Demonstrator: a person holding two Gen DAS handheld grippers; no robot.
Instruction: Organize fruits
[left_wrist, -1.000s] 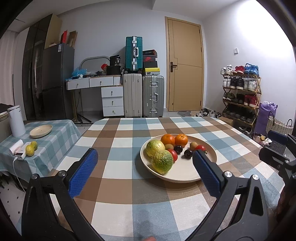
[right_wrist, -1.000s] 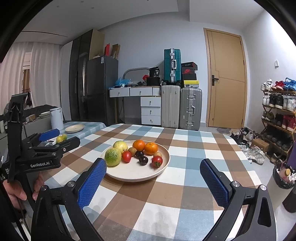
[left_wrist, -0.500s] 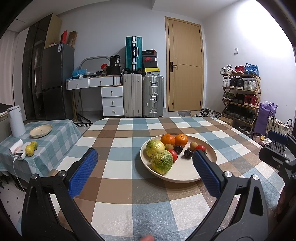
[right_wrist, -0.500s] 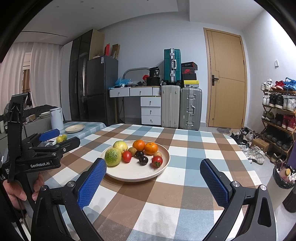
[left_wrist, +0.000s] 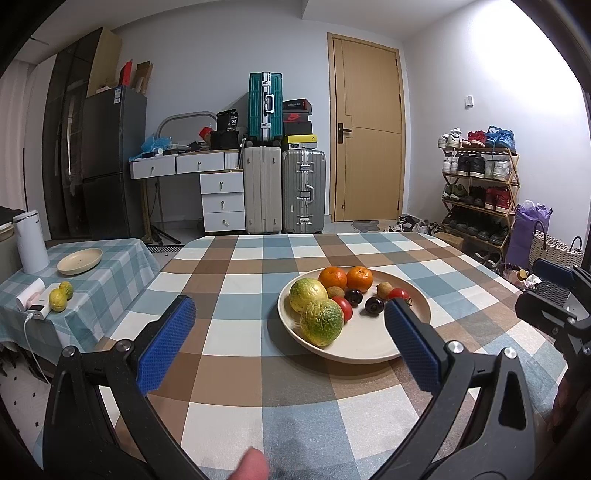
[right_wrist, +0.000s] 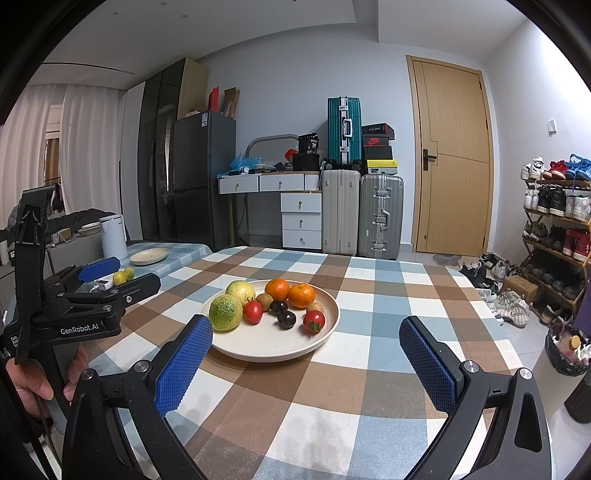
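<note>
A cream plate (left_wrist: 417, 295) on the checked table holds two green-yellow fruits (left_wrist: 321, 323), two oranges (left_wrist: 359, 277), red tomatoes (left_wrist: 398, 294), dark plums (left_wrist: 373, 305) and small brown fruits. The plate also shows in the right wrist view (right_wrist: 325, 295). My left gripper (left_wrist: 290, 343) is open and empty, hovering short of the plate. My right gripper (right_wrist: 306, 363) is open and empty, just short of the plate's near rim. The left gripper also shows in the right wrist view (right_wrist: 110, 275).
A low side table (left_wrist: 110, 266) at the left carries an empty cream plate (left_wrist: 79, 260), two small yellow-green fruits (left_wrist: 61, 295), a white kettle (left_wrist: 31, 242) and a charger. Suitcases, drawers, a door and a shoe rack stand behind.
Both grippers stay nearly still. A fingertip has come into view at the bottom edge of the left wrist view.
</note>
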